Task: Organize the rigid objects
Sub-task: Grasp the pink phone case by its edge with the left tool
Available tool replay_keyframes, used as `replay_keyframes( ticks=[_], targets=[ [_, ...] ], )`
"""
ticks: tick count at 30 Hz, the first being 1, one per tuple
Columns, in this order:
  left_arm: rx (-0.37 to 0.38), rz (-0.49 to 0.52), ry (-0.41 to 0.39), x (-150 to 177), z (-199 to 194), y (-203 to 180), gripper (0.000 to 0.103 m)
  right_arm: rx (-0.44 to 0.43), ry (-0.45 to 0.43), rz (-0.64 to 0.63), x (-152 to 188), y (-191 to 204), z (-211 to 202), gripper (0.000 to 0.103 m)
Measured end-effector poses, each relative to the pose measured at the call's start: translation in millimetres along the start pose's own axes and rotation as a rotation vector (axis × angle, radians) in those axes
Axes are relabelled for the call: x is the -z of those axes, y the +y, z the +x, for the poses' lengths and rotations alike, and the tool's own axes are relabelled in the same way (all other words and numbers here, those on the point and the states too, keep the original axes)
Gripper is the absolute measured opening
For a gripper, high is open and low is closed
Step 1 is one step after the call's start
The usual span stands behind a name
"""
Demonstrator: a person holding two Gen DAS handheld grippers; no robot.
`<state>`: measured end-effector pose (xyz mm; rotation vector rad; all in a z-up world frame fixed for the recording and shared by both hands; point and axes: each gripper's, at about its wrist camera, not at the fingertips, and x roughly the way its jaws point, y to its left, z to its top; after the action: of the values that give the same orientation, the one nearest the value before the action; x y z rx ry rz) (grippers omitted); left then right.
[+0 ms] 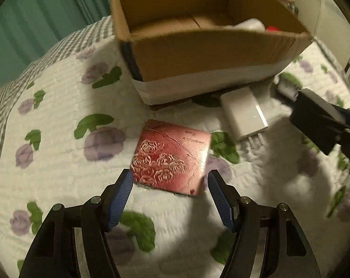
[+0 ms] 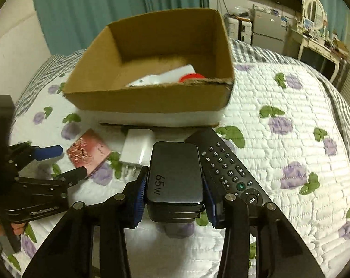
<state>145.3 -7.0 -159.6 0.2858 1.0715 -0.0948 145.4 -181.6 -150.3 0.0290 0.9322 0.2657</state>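
Note:
My right gripper [image 2: 173,185] is shut on a black charger block [image 2: 175,176] marked 65W, held just above the quilt; in the left wrist view the block [image 1: 318,120] shows at the right edge. A red square case [image 1: 172,155] embossed with roses lies flat on the quilt. My left gripper [image 1: 170,185] is open, its blue-padded fingertips either side of the case's near edge without pressing it. In the right wrist view that case [image 2: 88,150] lies at the left, flanked by the left gripper [image 2: 64,162]. A white plug adapter [image 1: 243,115] [image 2: 138,148] lies before the box.
An open cardboard box [image 1: 209,53] [image 2: 147,102] stands on the flowered quilt [image 2: 279,162], holding a white item [image 2: 165,76] and a red one [image 2: 191,77]. A black remote [image 2: 230,171] lies right of the held charger. Teal curtains and a desk stand beyond the bed.

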Motion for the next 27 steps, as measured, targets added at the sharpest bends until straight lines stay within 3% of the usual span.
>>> replay_keyframes(
  ticks=[5, 7, 14, 20, 24, 25, 26, 27],
  targets=[
    [-0.055, 0.109, 0.002, -11, 13, -14, 0.072, -0.016, 0.022, 0.024, 3, 2, 17, 0.043],
    [-0.073, 0.126, 0.038, -14, 24, -16, 0.075, -0.019, 0.022, 0.025, 4, 2, 17, 0.043],
    [0.021, 0.028, 0.070, -23, 37, 1, 0.078, -0.019, 0.029, 0.032, 5, 2, 20, 0.043],
    [0.035, 0.047, 0.001, -17, 13, -7, 0.073, -0.021, 0.023, 0.031, 7, 1, 13, 0.043],
    [0.087, -0.012, -0.049, -6, -18, 1, 0.072, -0.017, 0.002, 0.021, 6, 4, 0, 0.043],
    [0.107, -0.026, -0.057, -1, -25, 2, 0.070, -0.017, -0.001, 0.018, 4, 5, -4, 0.043],
    [0.124, -0.034, -0.066, 4, -32, 2, 0.053, -0.013, -0.007, 0.012, 3, 7, -9, 0.043],
    [0.141, -0.041, -0.079, 7, -40, 4, 0.022, -0.009, -0.015, 0.003, 2, 10, -15, 0.043]
  ],
)
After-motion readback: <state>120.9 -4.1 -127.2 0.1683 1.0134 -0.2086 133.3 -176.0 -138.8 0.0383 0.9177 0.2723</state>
